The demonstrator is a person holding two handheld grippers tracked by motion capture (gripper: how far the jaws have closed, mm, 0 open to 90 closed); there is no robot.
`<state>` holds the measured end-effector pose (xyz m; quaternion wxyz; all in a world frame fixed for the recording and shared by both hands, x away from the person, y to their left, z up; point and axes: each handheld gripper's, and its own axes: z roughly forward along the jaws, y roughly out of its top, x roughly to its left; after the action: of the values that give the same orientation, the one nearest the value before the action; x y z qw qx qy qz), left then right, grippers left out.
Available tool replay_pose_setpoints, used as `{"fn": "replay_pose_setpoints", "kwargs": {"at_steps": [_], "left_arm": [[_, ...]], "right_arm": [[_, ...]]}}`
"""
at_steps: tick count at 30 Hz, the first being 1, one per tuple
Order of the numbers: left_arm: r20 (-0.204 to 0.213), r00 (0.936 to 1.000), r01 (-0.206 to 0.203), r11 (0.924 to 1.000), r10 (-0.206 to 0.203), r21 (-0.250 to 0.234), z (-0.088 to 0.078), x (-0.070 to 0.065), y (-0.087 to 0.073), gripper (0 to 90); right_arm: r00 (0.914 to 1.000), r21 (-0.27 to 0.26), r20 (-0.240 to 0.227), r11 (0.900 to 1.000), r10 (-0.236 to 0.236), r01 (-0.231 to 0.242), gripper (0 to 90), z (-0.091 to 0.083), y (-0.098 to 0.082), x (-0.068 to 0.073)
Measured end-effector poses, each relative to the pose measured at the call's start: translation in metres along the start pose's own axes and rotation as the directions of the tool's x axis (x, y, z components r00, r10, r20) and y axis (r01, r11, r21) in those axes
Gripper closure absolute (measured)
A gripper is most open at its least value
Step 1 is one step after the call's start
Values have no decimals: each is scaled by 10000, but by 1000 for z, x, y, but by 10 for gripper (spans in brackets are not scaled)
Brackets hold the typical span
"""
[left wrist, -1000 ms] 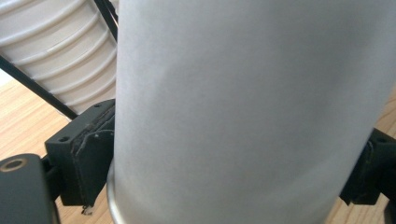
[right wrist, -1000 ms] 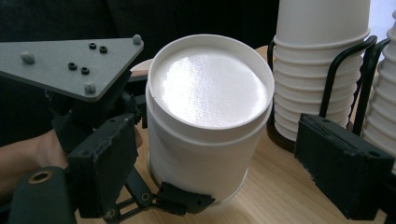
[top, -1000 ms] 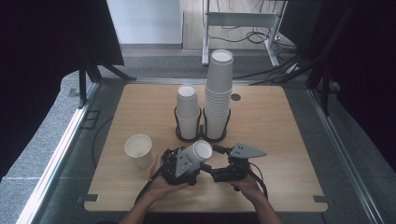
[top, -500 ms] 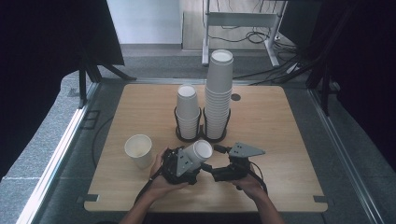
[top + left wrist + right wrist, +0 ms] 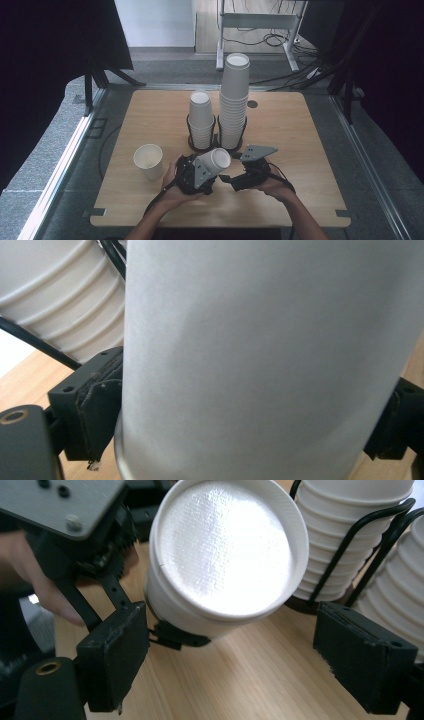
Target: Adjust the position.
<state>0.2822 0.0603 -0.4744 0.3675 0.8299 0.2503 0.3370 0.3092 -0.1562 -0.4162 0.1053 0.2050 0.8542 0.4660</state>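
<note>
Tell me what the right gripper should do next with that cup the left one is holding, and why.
Probably ease the right gripper forward so its jaws straddle the cup, then close. The left gripper holds the cup on its side, closed base toward the right gripper, whose jaws stand wide open and just short of it.

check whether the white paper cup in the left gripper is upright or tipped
Tipped. The white paper cup lies almost on its side in the left gripper, its closed base facing the right gripper, above the wooden table.
</note>
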Motion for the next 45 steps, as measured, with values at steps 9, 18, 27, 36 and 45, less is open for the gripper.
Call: {"fn": "replay_pose_setpoints", "kwargs": {"at_steps": [9, 18, 27, 36, 45], "left_arm": [[-321, 9972, -665, 9976, 671, 203, 1, 5, 7, 89], [-688, 9828, -1671, 9836, 1716, 675, 6, -2, 13, 89], [-1112, 9579, -2556, 9626, 2647, 900, 9, -13, 17, 89], [-1378, 9036, -3930, 9129, 4057, 1106, 5, -26, 25, 89], [-1408, 8876, -4262, 8978, 4387, 1107, 10, -34, 26, 83]], "right_arm": [[9974, 1371, -161, 9879, -709, 724, 144, 2, 22, -7], [9847, 2856, -483, 9424, -1675, 1743, 140, 8, 34, -2], [9720, 4172, -663, 8786, -2256, 2324, 139, 19, 46, 0], [9590, 5021, -1290, 8174, -2523, 2826, 150, 31, 46, -1], [9597, 5502, -1650, 7863, -2277, 2812, 200, 35, 42, -4]]}}
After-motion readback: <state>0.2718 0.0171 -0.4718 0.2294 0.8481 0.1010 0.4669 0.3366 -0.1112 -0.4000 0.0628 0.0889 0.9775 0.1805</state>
